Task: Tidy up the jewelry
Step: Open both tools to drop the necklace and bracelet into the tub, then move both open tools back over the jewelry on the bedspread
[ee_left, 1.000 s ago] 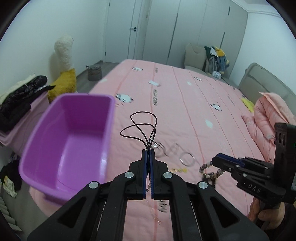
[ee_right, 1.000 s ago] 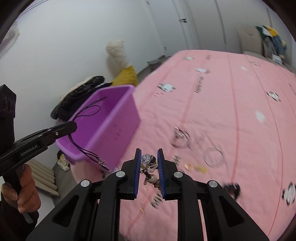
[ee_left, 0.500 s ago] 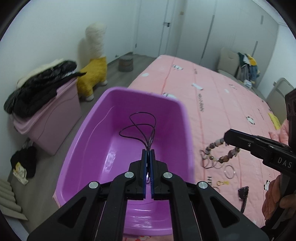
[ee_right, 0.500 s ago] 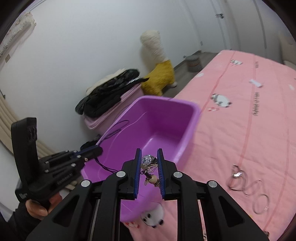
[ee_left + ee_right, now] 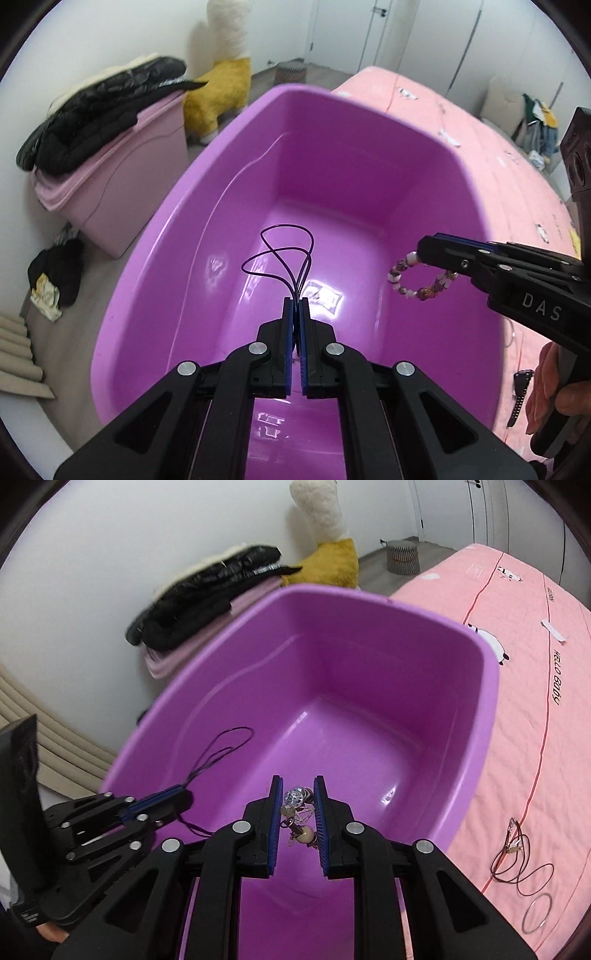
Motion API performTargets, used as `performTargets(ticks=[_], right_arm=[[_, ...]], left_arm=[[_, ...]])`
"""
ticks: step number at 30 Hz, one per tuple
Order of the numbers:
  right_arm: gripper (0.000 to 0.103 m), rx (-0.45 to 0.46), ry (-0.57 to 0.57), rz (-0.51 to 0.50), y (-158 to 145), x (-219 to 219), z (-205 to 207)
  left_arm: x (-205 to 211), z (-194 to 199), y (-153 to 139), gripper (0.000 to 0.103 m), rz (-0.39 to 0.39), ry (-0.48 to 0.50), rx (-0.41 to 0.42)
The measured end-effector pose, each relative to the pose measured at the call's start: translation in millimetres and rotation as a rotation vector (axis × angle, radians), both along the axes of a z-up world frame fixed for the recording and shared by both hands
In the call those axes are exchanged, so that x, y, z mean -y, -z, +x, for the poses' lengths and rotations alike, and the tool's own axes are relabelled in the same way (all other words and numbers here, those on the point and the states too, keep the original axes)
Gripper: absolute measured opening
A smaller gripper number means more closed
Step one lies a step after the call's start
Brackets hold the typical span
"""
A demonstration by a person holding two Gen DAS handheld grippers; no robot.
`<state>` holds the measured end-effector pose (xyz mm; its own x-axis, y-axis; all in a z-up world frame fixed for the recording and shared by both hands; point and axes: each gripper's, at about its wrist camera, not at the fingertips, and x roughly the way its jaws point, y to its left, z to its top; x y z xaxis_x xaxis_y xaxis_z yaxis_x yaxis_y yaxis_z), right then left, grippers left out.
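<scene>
While both grippers hang over a purple tub [image 5: 177,266], the left gripper [image 5: 296,306] has its blue-padded fingers [image 5: 289,332] pressed almost together, pinching a thin dark cord [image 5: 284,254] right at the tips. Two narrow loops of the cord stand out past the fingertips, crossing once, their long axis running straight ahead along the fingers toward the tub's far wall; a short tail hangs below the grip, as the right wrist view shows. The right gripper [image 5: 298,801] pinches a beaded bracelet [image 5: 417,280], its fingers [image 5: 275,812] held a little apart by the beads wedged between them. Seen from the left, the bracelet dangles as an open ring of pink, white and brownish beads under the fingertips, above the tub's floor near its right wall. Seen from the right wrist, a faceted clear bead [image 5: 293,796] sits highest between the pads, with a cream bead and small metal bits bunched below it. Both pieces hang in the air inside the tub's rim, touching neither floor nor walls as far as can be told. The tub sits at the edge of a pink bed [image 5: 546,738]; its inside is glossy and bare. On the bed to the right lie another dark cord necklace [image 5: 517,853] in loose loops and a thin metal bangle [image 5: 538,912], just beside each other and well apart from the tub. A hand [image 5: 554,391] grips the right gripper's handle at the frame's lower right.
</scene>
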<state>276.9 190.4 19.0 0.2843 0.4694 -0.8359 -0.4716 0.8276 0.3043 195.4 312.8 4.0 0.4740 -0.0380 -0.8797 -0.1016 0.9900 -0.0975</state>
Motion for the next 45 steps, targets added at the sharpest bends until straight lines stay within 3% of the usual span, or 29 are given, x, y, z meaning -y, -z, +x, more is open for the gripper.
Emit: performTargets(ticks=[12, 13, 14, 15, 17, 21, 23, 26, 36, 45], right_arm=[[0.017, 0.003, -0.015, -0.165, 22, -15, 15], [0.017, 0.008, -0.018, -0.175, 21, -16, 14], [0.017, 0.012, -0.015, -0.179, 20, -14, 14], [0.017, 0.016, -0.013, -0.180, 20, -14, 15], [0.019, 0.019, -0.006, -0.180, 18, -11, 15], [0.042, 0.025, 0.013, -0.187, 18, -8, 19], [0.042, 0.031, 0.016, -0.189, 17, -4, 16], [0.043, 0.029, 0.031, -0.179, 13, 3, 12], [0.054, 0.074, 0.063, -0.071, -24, 39, -21], [0.064, 0.121, 0.116, -0.013, -50, 104, -76]], left_arm=[[-6, 10, 23, 0.007, 0.042, -0.028, -0.090], [-5, 8, 23, 0.010, 0.047, -0.027, -0.093], [-6, 8, 24, 0.023, 0.053, -0.028, -0.095], [-6, 5, 22, 0.044, 0.057, -0.030, -0.089], [-7, 0, 16, 0.062, 0.061, -0.039, -0.059], [-1, -6, 11, 0.066, 0.095, -0.030, -0.050], [2, -9, 9, 0.068, 0.110, -0.025, -0.046], [3, -16, 2, 0.079, 0.142, -0.039, -0.015], [-1, -43, -25, 0.083, 0.143, -0.077, 0.021], [30, -78, -50, 0.085, 0.132, -0.048, 0.074]])
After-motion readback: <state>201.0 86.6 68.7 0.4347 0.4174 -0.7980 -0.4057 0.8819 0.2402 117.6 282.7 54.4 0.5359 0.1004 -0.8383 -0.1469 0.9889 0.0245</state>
